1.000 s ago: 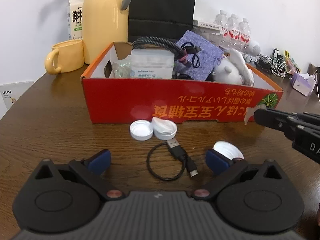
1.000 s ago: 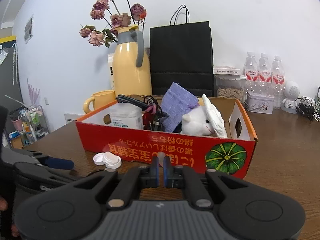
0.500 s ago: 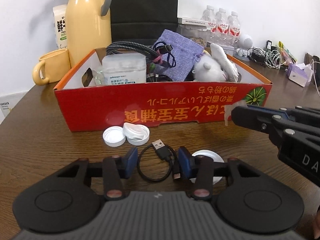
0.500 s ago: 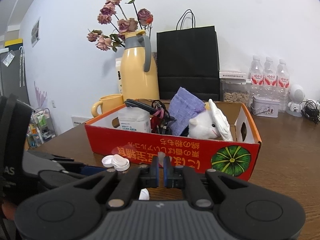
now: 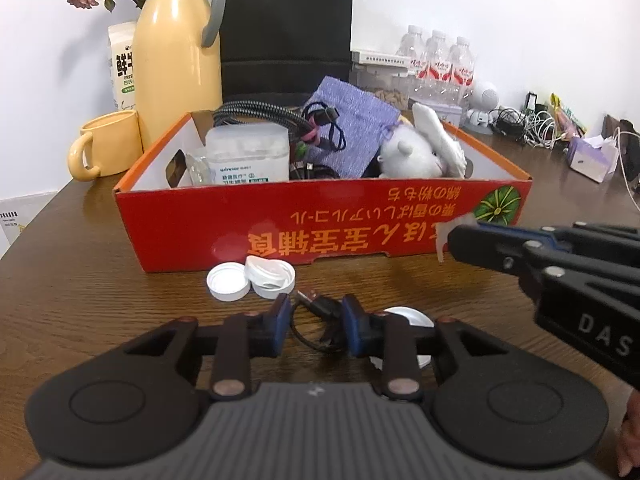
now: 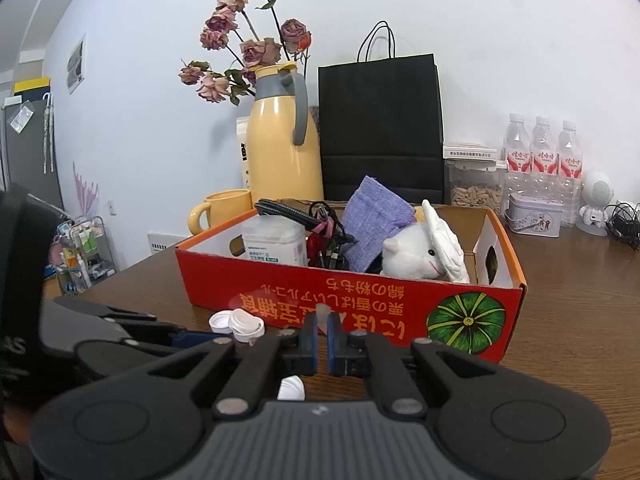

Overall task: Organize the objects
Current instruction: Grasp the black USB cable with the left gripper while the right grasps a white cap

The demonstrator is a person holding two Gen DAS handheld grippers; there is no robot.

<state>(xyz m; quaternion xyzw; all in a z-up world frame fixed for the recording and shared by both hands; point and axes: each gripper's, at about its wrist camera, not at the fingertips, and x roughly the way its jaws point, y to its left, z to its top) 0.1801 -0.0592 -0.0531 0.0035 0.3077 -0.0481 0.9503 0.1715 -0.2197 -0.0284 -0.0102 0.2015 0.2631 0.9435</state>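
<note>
**Left jaws closed in on the short cable; box already half packed**

The left gripper [image 5: 314,326] was seen low over the table [image 5: 80,280], just in front of the box. Its jaws had just been closing, from wide apart to a narrow gap, and the short black USB cable [image 5: 316,312] was between the blue pads. The loop appeared squeezed between them, so a grip was judged made, though contact on the far side was partly hidden. This was read as the pick-up step: the cable was judged next for the box, and lifting had not yet been done. 2 white caps [image 5: 250,278] were left lying touching each other, just beside the box front, to the left of the cable. A white disc [image 5: 408,316] was partly hidden behind the left gripper's right finger.

The right gripper [image 6: 322,338] was held off to the right, its jaws together with only a slit between the pads; a small whitish scrap showed at its tip in the left view, but whether it was held could not be told.

The red cardboard box [image 5: 320,220] was the only container in use. From left to right it was seen holding: a clear plastic tub [image 5: 248,156] with a label, a braided dark cable bundle [image 5: 256,114] lying over and behind the tub, a purple cloth pouch [image 5: 352,128] propped upright in the middle, and a white plush toy [image 5: 420,152] leaning at the right end. Space was left at the right end.

Behind the box, a yellow mug [image 5: 106,144] and a yellow jug [image 5: 178,52] were standing; the mug's contents could not be seen.
</note>
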